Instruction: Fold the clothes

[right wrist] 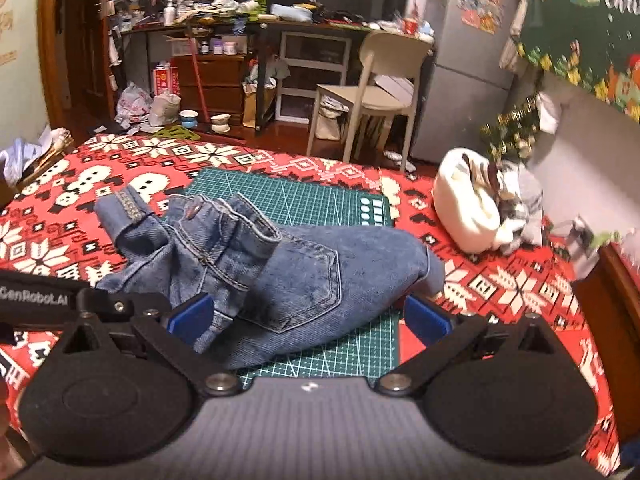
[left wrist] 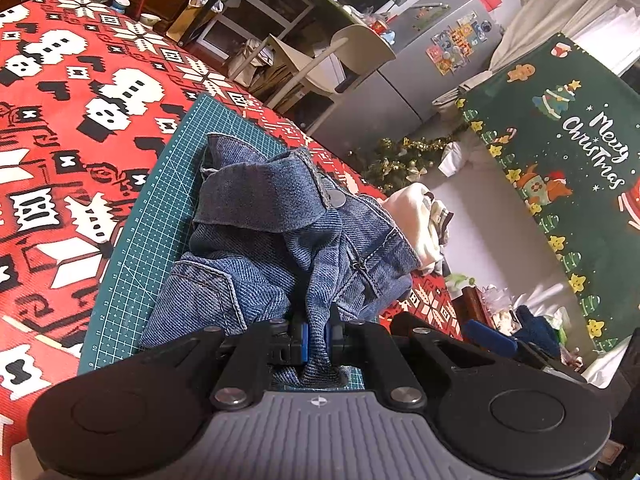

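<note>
**Left gripper pinches the jeans, right gripper gaping beside them**

In the left wrist view, the left gripper (left wrist: 316, 340) sits at 6 o'clock, its blue pads pressed together on a bunched fold of the denim jeans (left wrist: 280, 248). In the right wrist view, the right gripper (right wrist: 308, 316) has its fingers spread wide apart, one blue pad at 8 o'clock touching the denim and the other at 4 o'clock just beside the leg, holding nothing. The jeans lie crumpled on the green cutting mat (right wrist: 288, 196), waistband and button toward 10 o'clock, back pocket facing up. The mat rests on a red patterned tablecloth (right wrist: 500, 288). Farther off, at 2 o'clock, a white cloth bundle (right wrist: 468, 208) sits on the tablecloth, well apart from the jeans. Beyond the table stands a pale chair (right wrist: 380, 80).
</note>
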Demonstrator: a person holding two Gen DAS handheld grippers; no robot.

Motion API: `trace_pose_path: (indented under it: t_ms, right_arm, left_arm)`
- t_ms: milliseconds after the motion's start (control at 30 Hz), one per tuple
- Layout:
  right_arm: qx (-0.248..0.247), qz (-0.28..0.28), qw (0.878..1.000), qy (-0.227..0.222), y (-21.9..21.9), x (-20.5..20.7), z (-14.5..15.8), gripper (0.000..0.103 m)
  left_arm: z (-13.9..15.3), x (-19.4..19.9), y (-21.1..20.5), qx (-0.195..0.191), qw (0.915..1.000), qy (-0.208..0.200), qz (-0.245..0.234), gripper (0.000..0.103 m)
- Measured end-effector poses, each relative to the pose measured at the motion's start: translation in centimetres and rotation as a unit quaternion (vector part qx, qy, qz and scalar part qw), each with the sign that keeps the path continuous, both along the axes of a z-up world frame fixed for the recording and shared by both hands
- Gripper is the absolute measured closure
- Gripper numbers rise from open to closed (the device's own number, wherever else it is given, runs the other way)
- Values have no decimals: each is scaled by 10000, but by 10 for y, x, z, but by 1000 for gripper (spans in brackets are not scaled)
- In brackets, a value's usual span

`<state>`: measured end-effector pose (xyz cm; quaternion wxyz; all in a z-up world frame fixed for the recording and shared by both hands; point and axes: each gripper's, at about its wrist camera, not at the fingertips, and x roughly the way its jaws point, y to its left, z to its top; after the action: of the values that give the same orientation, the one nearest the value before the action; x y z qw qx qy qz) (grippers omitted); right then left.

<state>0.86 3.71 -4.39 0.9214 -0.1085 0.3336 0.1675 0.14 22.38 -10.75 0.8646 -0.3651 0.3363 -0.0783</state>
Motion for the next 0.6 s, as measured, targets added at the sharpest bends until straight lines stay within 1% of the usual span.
trace_pose_path:
  t_ms: [100, 200, 367, 500, 533, 600]
  right_arm:
    - [81, -123, 9998, 95, -5, 8, -5, 1]
    - [76, -130, 9999, -48, -6, 8, -6, 1]
    - [606, -134, 9977, 278, -9, 17, -6, 1]
    - [1029, -136, 9931, 538, -12, 24, -5, 7]
    - [1129, -130, 9916, 617, -13, 26, -6, 11]
    - [1303, -92, 9879, 841, -13, 31, -11, 17]
  left_arm:
    - [-1, 0, 1, -10, 10000, 1, 1, 97]
    - [-1, 0, 1, -15, 10000, 4, 5, 97]
    - [0, 0, 0, -43, 10000, 5, 10, 97]
    - [0, -2, 2, -233, 9997, -2, 14, 97]
    - [0, -3, 3, -285, 9996, -5, 20, 97]
    - [-2, -4, 6, -398, 9992, 21, 66, 97]
